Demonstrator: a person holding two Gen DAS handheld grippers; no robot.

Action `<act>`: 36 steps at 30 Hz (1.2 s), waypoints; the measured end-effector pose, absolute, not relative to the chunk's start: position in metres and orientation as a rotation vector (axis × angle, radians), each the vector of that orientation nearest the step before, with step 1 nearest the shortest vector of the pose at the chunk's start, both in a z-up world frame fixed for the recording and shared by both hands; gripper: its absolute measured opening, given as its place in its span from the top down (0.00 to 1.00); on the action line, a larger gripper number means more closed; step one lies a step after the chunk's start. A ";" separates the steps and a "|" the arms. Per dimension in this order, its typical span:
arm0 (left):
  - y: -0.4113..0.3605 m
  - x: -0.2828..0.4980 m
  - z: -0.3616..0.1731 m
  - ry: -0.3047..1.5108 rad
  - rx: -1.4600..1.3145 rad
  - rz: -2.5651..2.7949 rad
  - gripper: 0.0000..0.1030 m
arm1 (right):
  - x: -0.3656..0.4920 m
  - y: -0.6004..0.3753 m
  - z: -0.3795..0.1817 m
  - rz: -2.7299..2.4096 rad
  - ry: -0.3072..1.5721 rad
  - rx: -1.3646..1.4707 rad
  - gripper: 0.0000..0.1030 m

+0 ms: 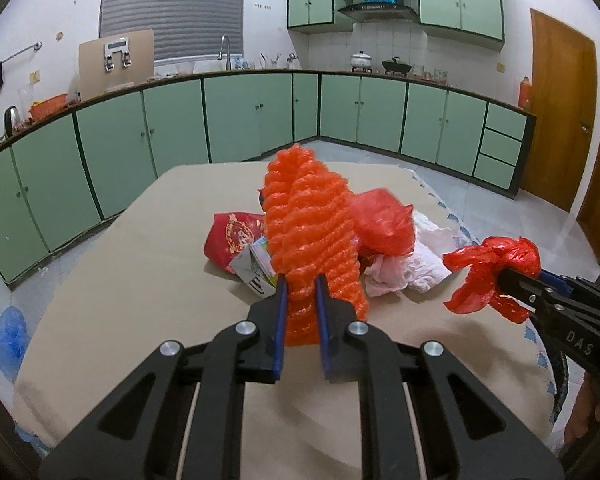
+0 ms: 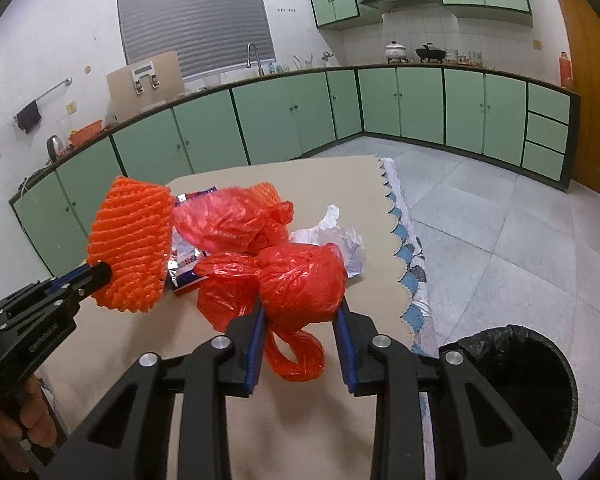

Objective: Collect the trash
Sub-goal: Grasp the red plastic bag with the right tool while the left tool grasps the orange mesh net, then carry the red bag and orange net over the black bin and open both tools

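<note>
The left gripper (image 1: 300,276) pinched an orange foam fruit net (image 1: 312,216); the right gripper (image 2: 300,308) clamped a knotted red plastic bag (image 2: 300,280), both clear of the beige-covered table (image 1: 120,280). Carrying each level over the black-lined bin (image 2: 512,392) off the table's right edge seemed wise; remaining litter stayed mid-table.

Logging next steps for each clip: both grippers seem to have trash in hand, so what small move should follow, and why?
Probably carry the right gripper sideways over the black-lined round trash bin. It is shut on a knotted red plastic bag already lifted off the beige tablecloth, and the bin sits open just beside that edge. The left gripper, clamped on orange foam fruit netting, could follow.
</note>
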State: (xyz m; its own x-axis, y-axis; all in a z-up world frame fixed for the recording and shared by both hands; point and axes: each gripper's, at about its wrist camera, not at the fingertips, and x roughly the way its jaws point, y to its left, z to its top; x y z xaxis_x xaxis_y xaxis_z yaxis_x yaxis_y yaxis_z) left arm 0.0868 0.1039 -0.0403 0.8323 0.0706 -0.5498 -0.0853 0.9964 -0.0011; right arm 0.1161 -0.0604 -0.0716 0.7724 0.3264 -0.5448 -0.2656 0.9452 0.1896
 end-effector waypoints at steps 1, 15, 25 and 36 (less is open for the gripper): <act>0.104 0.084 -0.038 0.576 -0.027 0.082 0.88 | 0.114 -0.063 -0.069 0.322 0.602 0.104 0.70; 0.080 0.068 -0.025 0.536 -0.014 0.016 0.89 | 0.081 -0.083 -0.036 0.303 0.534 0.099 0.70; 0.047 0.068 -0.020 0.518 0.005 -0.076 0.89 | 0.065 -0.117 -0.025 0.217 0.511 0.115 0.70; -0.012 0.074 -0.026 0.524 0.023 -0.209 0.89 | 0.043 -0.172 -0.024 0.082 0.503 0.141 0.70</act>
State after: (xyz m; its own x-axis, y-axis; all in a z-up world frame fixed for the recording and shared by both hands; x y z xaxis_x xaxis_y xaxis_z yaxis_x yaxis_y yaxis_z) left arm 0.0741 -0.0118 -0.0262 0.8450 -0.1925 -0.4989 0.2041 0.9784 -0.0318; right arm 0.0430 -0.1716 -0.0241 0.8733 0.1125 -0.4740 -0.0430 0.9870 0.1550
